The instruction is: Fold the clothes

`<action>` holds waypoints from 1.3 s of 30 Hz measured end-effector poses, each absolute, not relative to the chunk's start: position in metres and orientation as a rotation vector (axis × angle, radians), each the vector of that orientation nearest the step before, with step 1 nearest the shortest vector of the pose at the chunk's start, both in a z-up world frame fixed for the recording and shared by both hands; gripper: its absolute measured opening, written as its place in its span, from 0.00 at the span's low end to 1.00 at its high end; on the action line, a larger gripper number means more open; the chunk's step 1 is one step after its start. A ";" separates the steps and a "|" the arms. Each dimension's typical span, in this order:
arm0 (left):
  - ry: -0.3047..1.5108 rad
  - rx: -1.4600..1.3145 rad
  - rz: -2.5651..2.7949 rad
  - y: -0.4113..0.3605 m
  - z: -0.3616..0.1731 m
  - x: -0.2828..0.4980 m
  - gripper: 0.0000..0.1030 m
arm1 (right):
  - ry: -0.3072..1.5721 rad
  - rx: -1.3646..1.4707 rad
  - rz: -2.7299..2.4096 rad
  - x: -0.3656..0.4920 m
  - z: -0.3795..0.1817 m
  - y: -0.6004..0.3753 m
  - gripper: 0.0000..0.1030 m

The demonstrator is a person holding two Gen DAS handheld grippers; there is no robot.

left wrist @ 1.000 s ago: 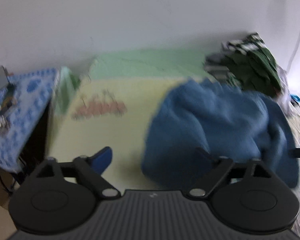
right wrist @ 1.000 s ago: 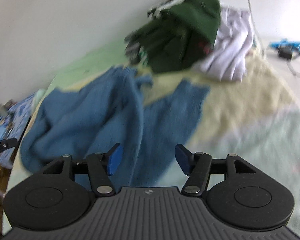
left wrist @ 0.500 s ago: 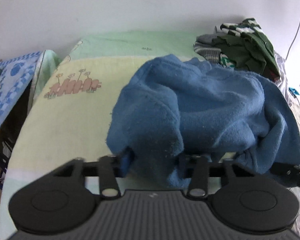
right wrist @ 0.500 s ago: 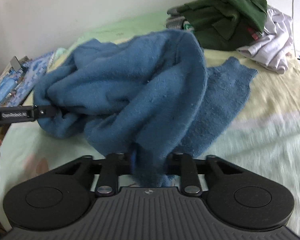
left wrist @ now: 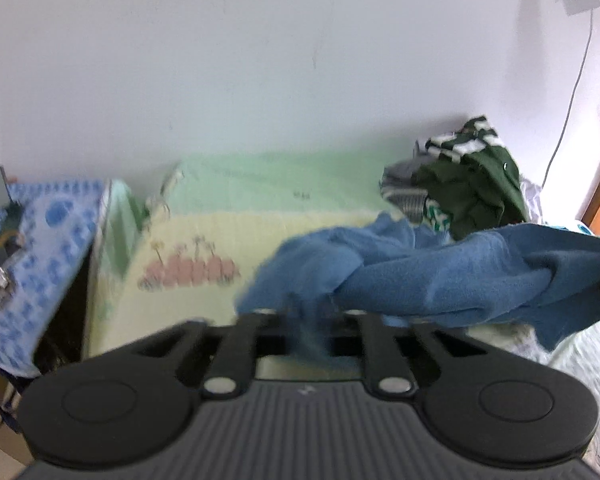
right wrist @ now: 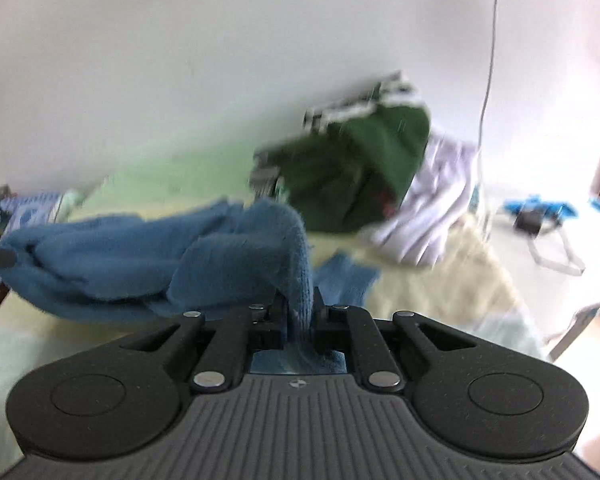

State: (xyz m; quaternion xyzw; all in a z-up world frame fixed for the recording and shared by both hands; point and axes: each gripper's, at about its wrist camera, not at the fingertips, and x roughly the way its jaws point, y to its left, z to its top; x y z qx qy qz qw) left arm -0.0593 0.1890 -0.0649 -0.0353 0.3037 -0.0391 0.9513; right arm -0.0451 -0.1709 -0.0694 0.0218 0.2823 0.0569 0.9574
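Room: pale wall behind a bed (left wrist: 220, 240) with a yellow and green cover; we work over the bed's middle.
Right gripper (right wrist: 300, 308): nearest us, its fingers are pinched narrow on a fold of the blue sweater (right wrist: 140, 256), cloth running straight down between them.
Left gripper (left wrist: 308, 320): blue cloth fills the gap between its fingers; we judge them clamped on it, though blur hides the tips.
Blue sweater: bunched and rope-like, it hangs between our two grippers, lifted off the bed's middle, with one flap trailing on the cover.
Step in hand: we judge it a lift to shake the sweater open.
How to do it well: we keep both grips firm, draw the grippers apart until the twist falls out, then lower it flat onto bare cover, clear of the pile.
Far right corner: green clothes (right wrist: 360, 168) heaped on a white garment (right wrist: 432, 208).
Beyond the left edge: a blue patterned cloth (left wrist: 40, 248).
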 end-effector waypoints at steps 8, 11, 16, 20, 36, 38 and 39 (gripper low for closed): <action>0.643 -0.065 -0.074 0.215 -0.059 -0.082 0.01 | 0.437 0.019 0.040 -0.064 -0.032 -0.183 0.07; 0.685 -0.069 -0.095 0.216 -0.069 -0.087 0.27 | 0.449 -0.014 -0.024 -0.059 -0.047 -0.183 0.07; 0.745 -0.062 -0.126 0.192 -0.106 -0.078 0.62 | 0.501 -0.019 -0.114 -0.049 -0.071 -0.188 0.07; 0.781 -0.045 -0.138 0.174 -0.134 -0.068 0.65 | 0.541 -0.004 -0.139 -0.050 -0.083 -0.193 0.07; 0.613 -0.126 -0.076 0.194 -0.094 -0.068 0.00 | 0.474 0.059 -0.124 -0.057 -0.073 -0.190 0.06; 0.545 -0.109 -0.025 0.206 -0.075 -0.074 0.00 | 0.446 0.065 -0.106 -0.059 -0.063 -0.190 0.06; 0.527 -0.129 -0.026 0.216 -0.065 -0.076 0.00 | 0.431 0.075 -0.097 -0.059 -0.057 -0.190 0.06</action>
